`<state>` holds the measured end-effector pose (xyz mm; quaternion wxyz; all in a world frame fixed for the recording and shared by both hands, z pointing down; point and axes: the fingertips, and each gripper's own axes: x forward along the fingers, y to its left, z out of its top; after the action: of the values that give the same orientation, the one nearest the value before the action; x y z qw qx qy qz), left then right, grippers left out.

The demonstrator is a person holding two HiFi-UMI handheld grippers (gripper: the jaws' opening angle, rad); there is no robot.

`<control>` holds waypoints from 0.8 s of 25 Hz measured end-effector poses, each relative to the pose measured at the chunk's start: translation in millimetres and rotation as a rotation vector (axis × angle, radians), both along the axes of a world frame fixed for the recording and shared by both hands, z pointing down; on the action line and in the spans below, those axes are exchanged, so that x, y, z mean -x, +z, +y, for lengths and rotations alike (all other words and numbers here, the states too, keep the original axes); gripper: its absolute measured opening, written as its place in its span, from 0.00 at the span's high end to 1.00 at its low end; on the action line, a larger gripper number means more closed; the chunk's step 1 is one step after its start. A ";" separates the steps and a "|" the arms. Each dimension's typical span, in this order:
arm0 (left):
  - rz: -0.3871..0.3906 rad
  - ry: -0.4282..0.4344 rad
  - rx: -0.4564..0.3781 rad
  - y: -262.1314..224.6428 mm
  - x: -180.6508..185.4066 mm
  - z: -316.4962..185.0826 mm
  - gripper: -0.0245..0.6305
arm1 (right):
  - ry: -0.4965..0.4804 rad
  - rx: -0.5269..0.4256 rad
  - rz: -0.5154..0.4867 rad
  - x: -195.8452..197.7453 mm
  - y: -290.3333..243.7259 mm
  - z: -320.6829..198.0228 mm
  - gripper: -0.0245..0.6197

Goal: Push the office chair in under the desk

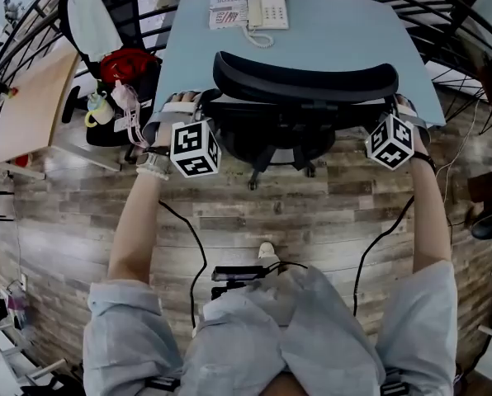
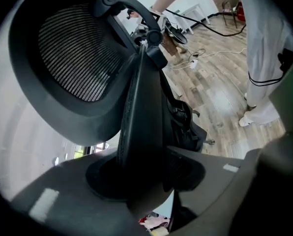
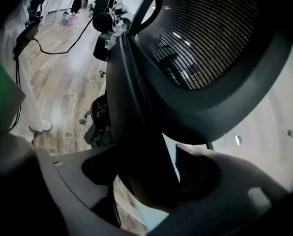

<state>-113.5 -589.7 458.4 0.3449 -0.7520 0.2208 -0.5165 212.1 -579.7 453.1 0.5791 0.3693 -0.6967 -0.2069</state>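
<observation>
The black mesh office chair [image 1: 304,81] stands at the near edge of the pale blue desk [image 1: 312,35], with its seat under the desktop and its backrest towards me. My left gripper [image 1: 198,106] is at the left edge of the backrest and my right gripper [image 1: 399,106] at the right edge. In the left gripper view the backrest's rim [image 2: 136,107] runs between the jaws of the left gripper [image 2: 146,176], which stand apart from it. In the right gripper view the rim [image 3: 136,132] passes between the right gripper's [image 3: 146,171] jaws, with a gap showing beside it.
A white telephone [image 1: 267,11] and papers [image 1: 228,11] lie at the desk's far edge. Left of the desk is another black chair with a red bag [image 1: 126,64], and a wooden tabletop [image 1: 31,106]. Black cables [image 1: 192,246] trail over the wood floor near my legs.
</observation>
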 end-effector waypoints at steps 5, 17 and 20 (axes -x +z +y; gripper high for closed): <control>0.069 -0.045 -0.006 -8.5 14.2 1.2 0.66 | 0.024 -0.051 -0.056 1.4 -16.8 17.5 0.45; 0.463 -0.293 0.065 -32.6 67.8 39.8 0.66 | 0.054 -0.160 -0.414 45.1 -50.9 76.3 0.45; 0.644 -0.339 0.084 -44.5 58.0 66.5 0.66 | 0.090 -0.186 -0.586 53.3 -61.6 89.1 0.49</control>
<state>-171.5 -523.2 413.9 0.1363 -0.8424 0.4181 -0.3116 158.8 -490.6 391.5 0.3261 0.4953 -0.7949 -0.1285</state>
